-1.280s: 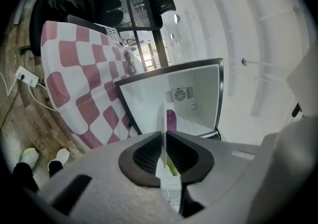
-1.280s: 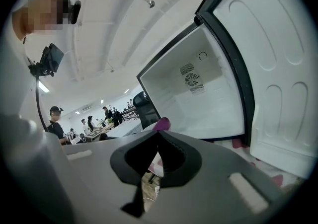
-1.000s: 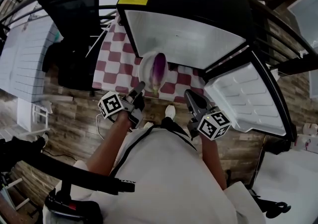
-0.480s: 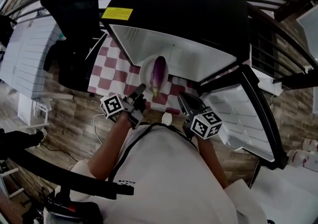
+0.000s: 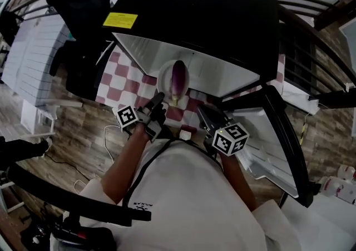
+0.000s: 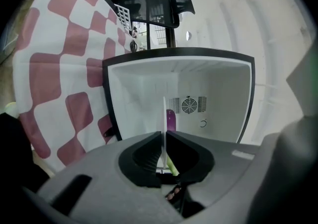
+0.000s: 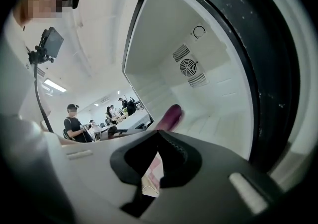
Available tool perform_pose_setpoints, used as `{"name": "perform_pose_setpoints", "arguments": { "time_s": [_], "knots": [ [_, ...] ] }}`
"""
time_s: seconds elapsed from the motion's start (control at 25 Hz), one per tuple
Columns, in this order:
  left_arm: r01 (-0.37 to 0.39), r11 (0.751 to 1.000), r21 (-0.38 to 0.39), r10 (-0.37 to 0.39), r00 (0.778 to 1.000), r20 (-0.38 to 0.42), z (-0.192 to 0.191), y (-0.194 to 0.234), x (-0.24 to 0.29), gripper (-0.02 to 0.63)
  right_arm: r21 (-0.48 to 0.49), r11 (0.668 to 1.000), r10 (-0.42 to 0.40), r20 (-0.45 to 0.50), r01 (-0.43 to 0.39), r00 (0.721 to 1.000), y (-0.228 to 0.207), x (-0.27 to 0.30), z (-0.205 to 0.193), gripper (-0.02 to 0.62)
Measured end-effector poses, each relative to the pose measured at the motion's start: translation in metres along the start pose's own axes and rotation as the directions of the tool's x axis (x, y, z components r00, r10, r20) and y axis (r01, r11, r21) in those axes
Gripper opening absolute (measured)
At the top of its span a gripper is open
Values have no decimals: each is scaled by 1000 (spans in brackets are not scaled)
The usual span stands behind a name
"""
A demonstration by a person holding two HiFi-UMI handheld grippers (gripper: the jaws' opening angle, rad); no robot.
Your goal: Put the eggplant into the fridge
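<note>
A purple eggplant [image 5: 178, 77] with a green stem lies on a white plate [image 5: 163, 79] held at the mouth of the open black fridge [image 5: 211, 16]. My left gripper [image 5: 157, 101] is shut on the plate's near rim. In the left gripper view the plate [image 6: 164, 111] shows edge-on between the jaws of the left gripper [image 6: 164, 134], with the eggplant [image 6: 170, 118] just behind it. My right gripper [image 5: 204, 112] is shut on nothing, to the right of the plate. From the right gripper [image 7: 159, 132] the eggplant's tip [image 7: 170, 115] shows ahead.
The fridge's white inside [image 6: 198, 89] has a round fan grille [image 6: 189, 105] on its back wall. Its door [image 5: 278, 149] stands open at the right. A red-and-white checked cloth [image 5: 119, 85] lies left of the fridge, a black chair [image 5: 83, 10] beyond it. People stand far off.
The plate with the eggplant has moved closer into the fridge's opening. Both grippers have gone forward with it, and the right one has drawn nearer the plate.
</note>
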State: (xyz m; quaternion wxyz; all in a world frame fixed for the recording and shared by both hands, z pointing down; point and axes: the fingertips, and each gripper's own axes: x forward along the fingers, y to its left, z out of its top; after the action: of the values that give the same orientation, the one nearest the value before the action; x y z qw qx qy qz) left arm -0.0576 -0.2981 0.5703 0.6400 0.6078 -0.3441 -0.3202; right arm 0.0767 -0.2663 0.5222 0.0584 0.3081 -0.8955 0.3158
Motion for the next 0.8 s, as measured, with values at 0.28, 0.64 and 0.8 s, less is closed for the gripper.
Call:
{"name": "perform_pose_setpoints", "arguments": {
  "time_s": [0.28,0.64,0.8],
  "knots": [
    [-1,1000,28,3,997,-75,19,11,35,35,15,1000,-18,-16,18,1000,0,17,4,6],
    [-26,998,56,35,983,-180,43,42,85,35,73,987,-146,40,142,989,-6,32,11,6],
    [-24,999,40,31,979,-201,50,51,105,35,98,974,-210,53,205,976,-8,30,9,6]
  ]
}}
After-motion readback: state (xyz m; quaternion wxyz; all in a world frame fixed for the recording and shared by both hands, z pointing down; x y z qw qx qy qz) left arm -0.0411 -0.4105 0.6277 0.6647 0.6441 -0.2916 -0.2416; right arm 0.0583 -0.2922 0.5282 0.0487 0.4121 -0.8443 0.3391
